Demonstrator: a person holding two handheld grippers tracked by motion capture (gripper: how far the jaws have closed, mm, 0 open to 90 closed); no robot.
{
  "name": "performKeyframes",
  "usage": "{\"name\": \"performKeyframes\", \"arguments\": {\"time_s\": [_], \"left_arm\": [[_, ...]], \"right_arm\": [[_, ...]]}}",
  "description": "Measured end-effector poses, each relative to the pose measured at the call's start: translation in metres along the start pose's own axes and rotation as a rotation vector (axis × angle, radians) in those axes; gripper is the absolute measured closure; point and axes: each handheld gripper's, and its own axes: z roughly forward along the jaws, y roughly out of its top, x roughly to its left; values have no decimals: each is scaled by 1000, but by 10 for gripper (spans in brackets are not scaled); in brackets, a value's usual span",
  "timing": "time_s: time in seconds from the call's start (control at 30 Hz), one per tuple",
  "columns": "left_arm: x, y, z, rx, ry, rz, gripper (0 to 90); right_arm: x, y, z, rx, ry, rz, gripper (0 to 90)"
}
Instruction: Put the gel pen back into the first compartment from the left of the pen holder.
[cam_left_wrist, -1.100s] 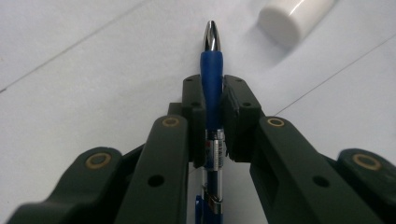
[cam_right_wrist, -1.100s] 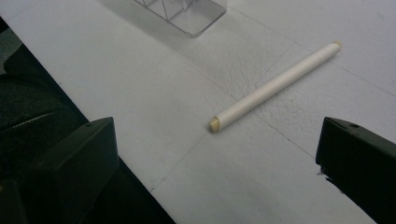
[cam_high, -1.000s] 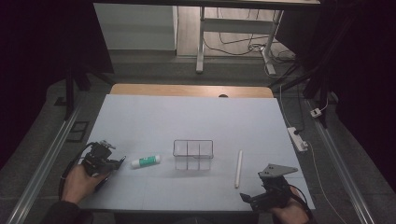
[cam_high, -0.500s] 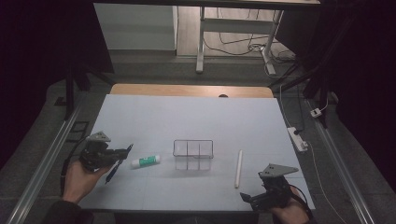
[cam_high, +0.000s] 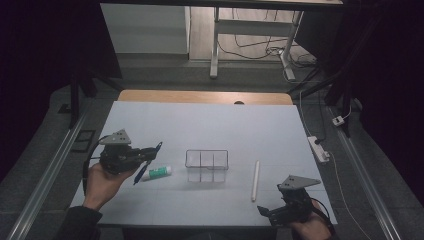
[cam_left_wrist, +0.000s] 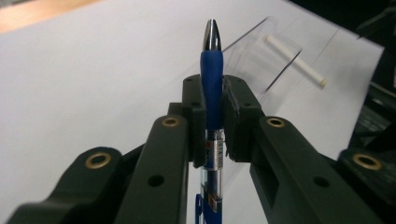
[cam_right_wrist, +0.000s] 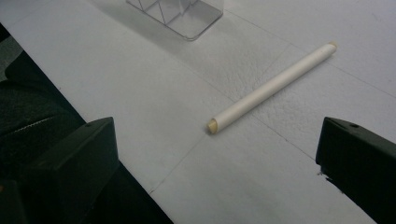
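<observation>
Item: blue pen (cam_left_wrist: 211, 74), silver tip foremost, pinched at mid-barrel between the pads of the left tool (cam_high: 150, 151). In the high view the pen (cam_high: 148, 162) slants over the left part of the table (cam_high: 200, 125), off the surface, near a white tube with a green cap (cam_high: 156, 172) that lies flat just beside it.

Adjacent: clear divided organiser (cam_high: 207, 165), at table centre, its compartments apparently empty. The pen points roughly toward it.

Further out: white stick (cam_high: 255, 180), lying flat to the organiser's right, untouched; in the right gripper view the stick (cam_right_wrist: 271, 87) sits ahead of the wide-spread jaws, nothing between them. Right tool (cam_high: 265, 212) rests at the near edge of the table.

Status, as judged: pickup of the pen done; carrying it to the organiser and dropping it into a compartment is left. Tube and stick, if they belong there too, are not yet handled.
</observation>
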Motion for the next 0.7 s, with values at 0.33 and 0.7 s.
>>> {"name": "performKeyframes", "arguments": {"time_s": [0.33, 0.7], "left_arm": [[-16, 33, 31, -57, -48, 71, 795], [-20, 57, 60, -124, -94, 75, 795]], "right_arm": [[-1, 0, 0, -1, 4, 0, 0], [-1, 0, 0, -1, 8, -1, 0]]}}
